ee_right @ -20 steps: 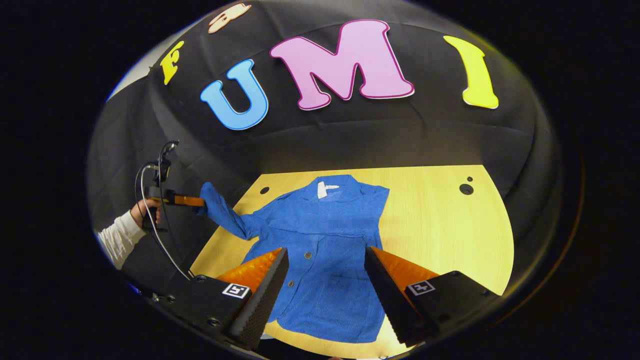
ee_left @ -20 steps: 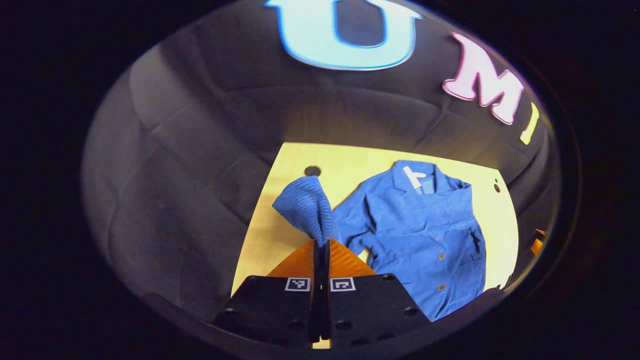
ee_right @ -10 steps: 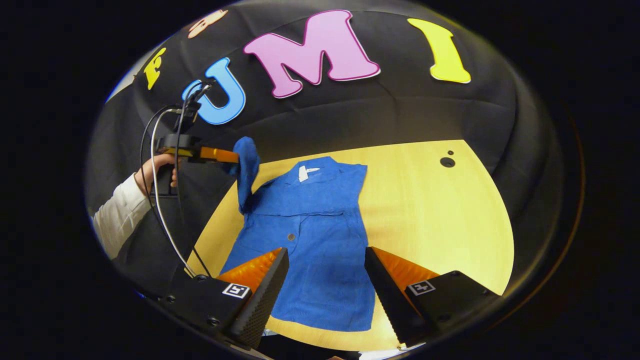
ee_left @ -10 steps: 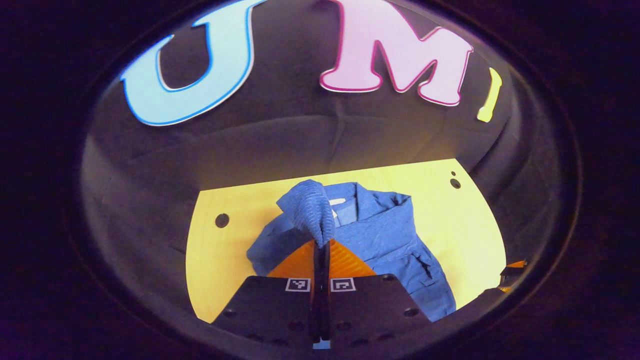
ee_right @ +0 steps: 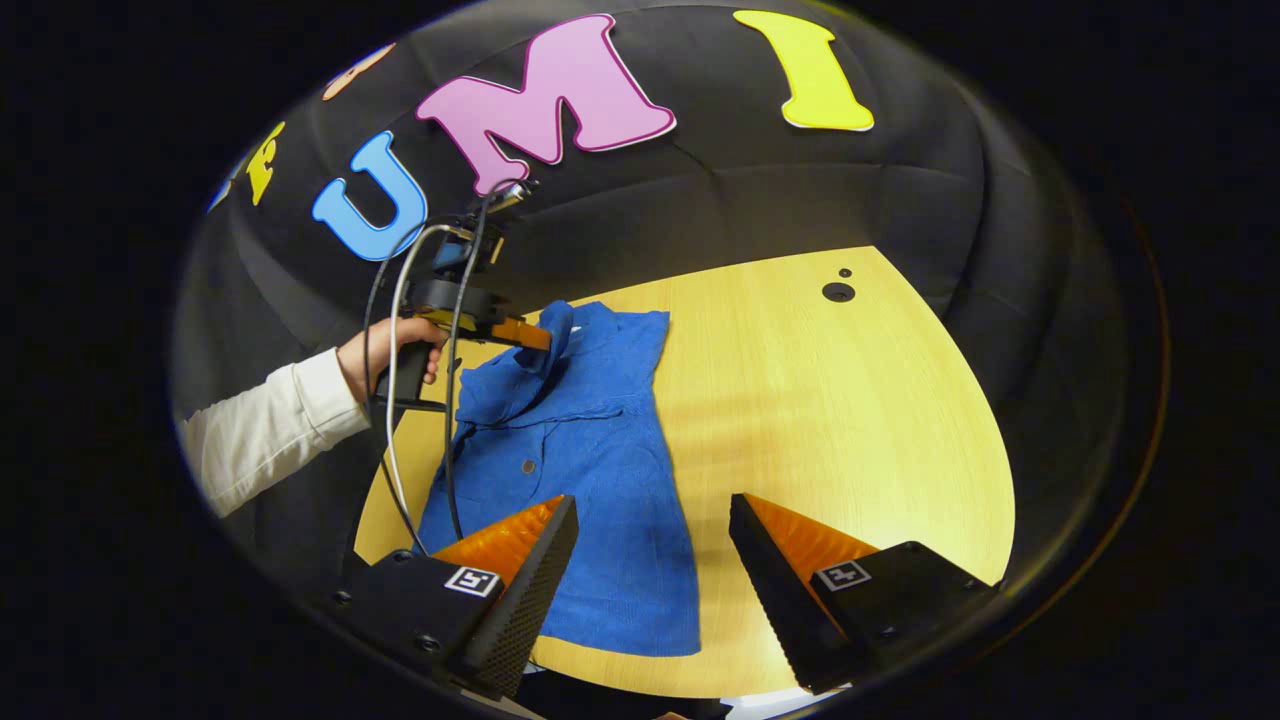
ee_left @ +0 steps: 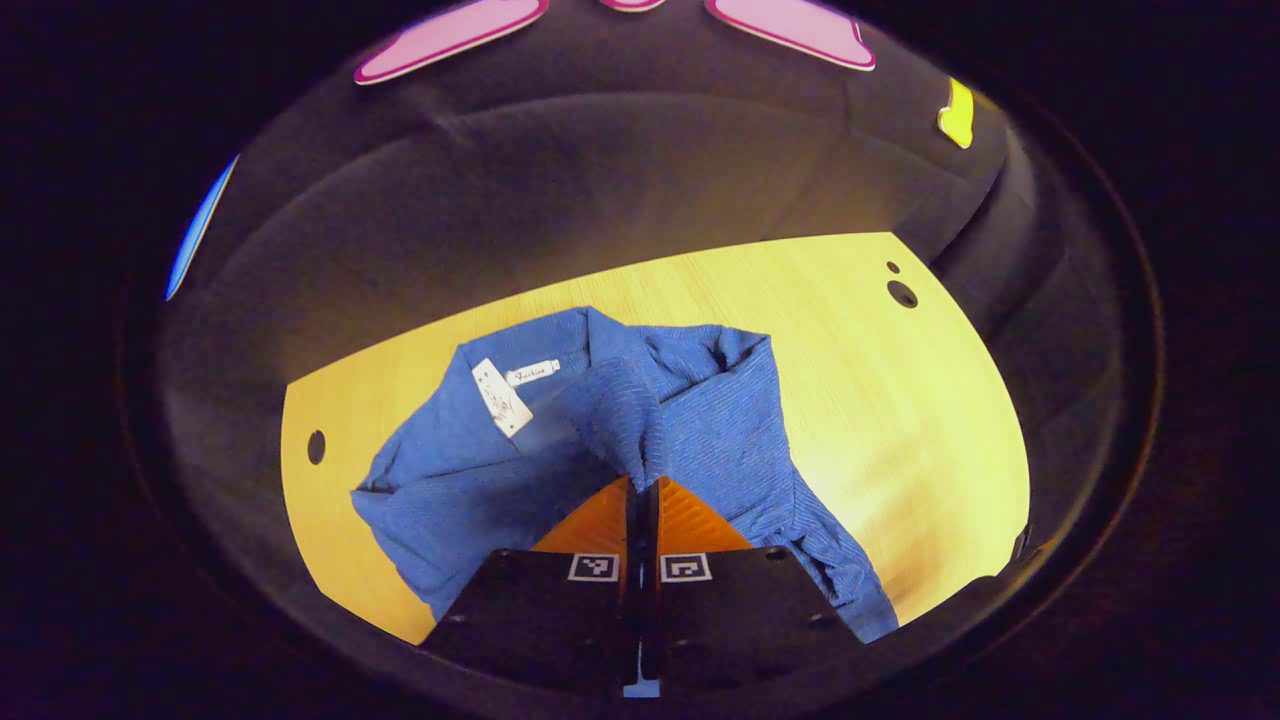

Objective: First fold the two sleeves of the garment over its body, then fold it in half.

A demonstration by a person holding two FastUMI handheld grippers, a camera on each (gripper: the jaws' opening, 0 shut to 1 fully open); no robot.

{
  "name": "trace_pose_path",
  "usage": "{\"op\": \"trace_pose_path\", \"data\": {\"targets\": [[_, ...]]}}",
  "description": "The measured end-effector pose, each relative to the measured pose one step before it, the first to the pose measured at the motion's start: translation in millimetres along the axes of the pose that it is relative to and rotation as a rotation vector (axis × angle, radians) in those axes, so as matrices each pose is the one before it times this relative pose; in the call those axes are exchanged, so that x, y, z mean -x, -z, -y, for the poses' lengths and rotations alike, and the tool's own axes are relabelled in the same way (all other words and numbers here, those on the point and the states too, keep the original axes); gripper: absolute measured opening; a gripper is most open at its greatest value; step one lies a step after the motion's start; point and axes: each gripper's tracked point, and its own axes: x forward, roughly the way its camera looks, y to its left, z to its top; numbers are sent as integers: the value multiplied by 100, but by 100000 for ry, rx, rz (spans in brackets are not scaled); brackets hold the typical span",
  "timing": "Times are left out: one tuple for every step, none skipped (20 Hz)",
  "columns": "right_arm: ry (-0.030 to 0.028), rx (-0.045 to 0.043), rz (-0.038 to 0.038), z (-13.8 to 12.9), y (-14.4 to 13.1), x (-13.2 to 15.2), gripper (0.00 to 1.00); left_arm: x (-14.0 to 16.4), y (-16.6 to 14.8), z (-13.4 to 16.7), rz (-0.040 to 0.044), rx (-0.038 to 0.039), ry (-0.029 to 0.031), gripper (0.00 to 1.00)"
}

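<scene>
Shirt sleeve pinched in our left gripper jaws, right gripper jaws wide, empty; releasing early could bunch it off the body.

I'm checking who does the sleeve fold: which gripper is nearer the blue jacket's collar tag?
Left. The left gripper is shut on the sleeve over the blue jacket, beside the collar tag. The right gripper hangs open near the hem.
</scene>
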Motion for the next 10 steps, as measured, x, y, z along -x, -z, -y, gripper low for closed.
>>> {"op": "trace_pose_path", "data": {"targets": [[87,-267,-423,507,-134,-190,98,-837,249,765,-1944,2174,1671,0],[-73,-313,-527,556,-19,-181,98,-920,255,756,-1824,1319,1153,0],[-104,-343,-534,519,-140,-278,98,-666,183,527,-1088,521,476,0],[-230,-306,-570,506,-131,-325,98,-624,15,348,-475,-183,269,0],[-465,-207,-495,369,-132,-326,98,-465,1,328,-3,-541,-111,0],[-614,6,-511,276,-58,-319,98,-526,-66,225,-98,-317,222,0],[-624,173,-700,305,-30,-331,98,-378,137,532,-661,250,853,4],[-770,123,-784,294,-10,-276,98,-643,-65,724,65,711,2455,4],[-904,86,-753,174,-34,-330,98,95,-53,1175,581,1155,4185,7],[-1021,68,-735,146,-30,-266,98,239,-247,991,1614,415,3991,15]]}}
